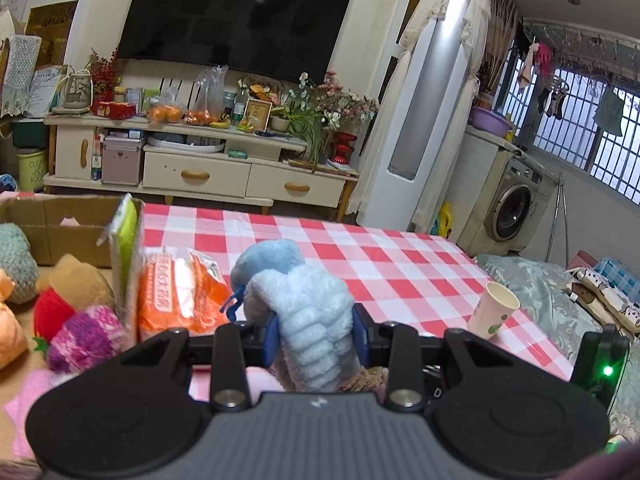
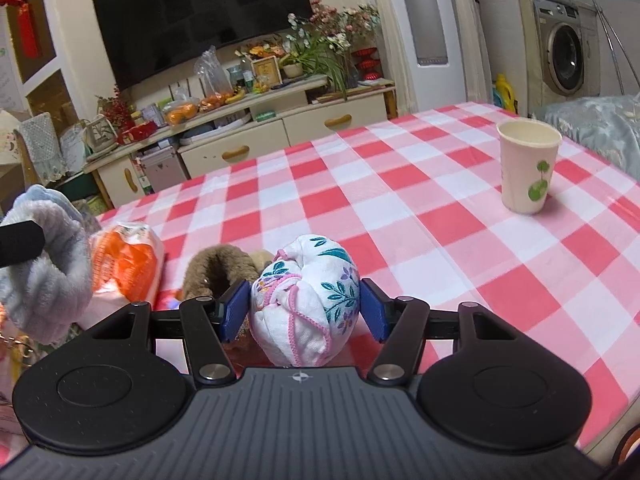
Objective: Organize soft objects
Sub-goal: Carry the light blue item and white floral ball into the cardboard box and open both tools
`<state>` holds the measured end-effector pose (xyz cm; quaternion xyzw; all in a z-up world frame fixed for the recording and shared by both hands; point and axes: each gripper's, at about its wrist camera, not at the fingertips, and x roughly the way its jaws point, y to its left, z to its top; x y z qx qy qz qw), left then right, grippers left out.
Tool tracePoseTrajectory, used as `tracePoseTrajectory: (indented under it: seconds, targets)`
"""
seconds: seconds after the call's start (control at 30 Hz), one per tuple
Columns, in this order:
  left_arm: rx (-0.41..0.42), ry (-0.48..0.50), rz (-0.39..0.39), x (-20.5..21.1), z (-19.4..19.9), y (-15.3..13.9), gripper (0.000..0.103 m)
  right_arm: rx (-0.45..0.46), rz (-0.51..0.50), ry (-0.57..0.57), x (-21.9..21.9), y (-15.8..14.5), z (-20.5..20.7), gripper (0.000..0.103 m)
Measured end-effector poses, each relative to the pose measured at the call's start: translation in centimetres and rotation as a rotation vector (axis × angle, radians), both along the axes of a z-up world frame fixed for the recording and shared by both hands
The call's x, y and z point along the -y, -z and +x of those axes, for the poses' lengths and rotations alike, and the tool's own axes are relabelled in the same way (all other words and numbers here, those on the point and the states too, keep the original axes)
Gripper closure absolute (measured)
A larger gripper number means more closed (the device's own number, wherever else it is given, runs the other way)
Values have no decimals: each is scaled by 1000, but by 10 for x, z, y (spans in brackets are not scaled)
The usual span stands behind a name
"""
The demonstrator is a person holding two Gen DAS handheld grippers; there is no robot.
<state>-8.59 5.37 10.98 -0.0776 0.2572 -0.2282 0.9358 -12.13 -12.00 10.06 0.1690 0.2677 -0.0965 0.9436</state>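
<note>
A fluffy light-blue plush (image 1: 308, 308) is clamped between the blue pads of my left gripper (image 1: 316, 336), which is shut on it above the checked table. The same plush (image 2: 44, 264) shows at the left edge of the right wrist view. My right gripper (image 2: 305, 314) is shut on a rolled white floral cloth bundle (image 2: 312, 300) with pink trim, a pad against each side. A cardboard box (image 1: 60, 220) at the left holds several soft toys, among them a purple-pink knitted piece (image 1: 86, 336) and a red plush (image 1: 52, 312).
An orange plastic pack (image 1: 180, 292) lies beside the box. A brown furry item (image 2: 220, 268) lies just behind the bundle. A paper cup (image 2: 526, 164) stands upright at the right of the red-and-white checked table (image 2: 400, 200). Beyond it are a TV cabinet and a washing machine.
</note>
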Motion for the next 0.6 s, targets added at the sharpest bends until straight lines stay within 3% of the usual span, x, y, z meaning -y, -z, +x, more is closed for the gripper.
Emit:
tracePoseTrajectory:
  seconds: [0.27,0.6]
  targets:
    - [36,-35,-40,-33,1,-16,68,61,-19,-88,-18,-24,11,29]
    - [60,-146,-80,-83,6,-29,68,147,-12,-224,-56,-54,30,29]
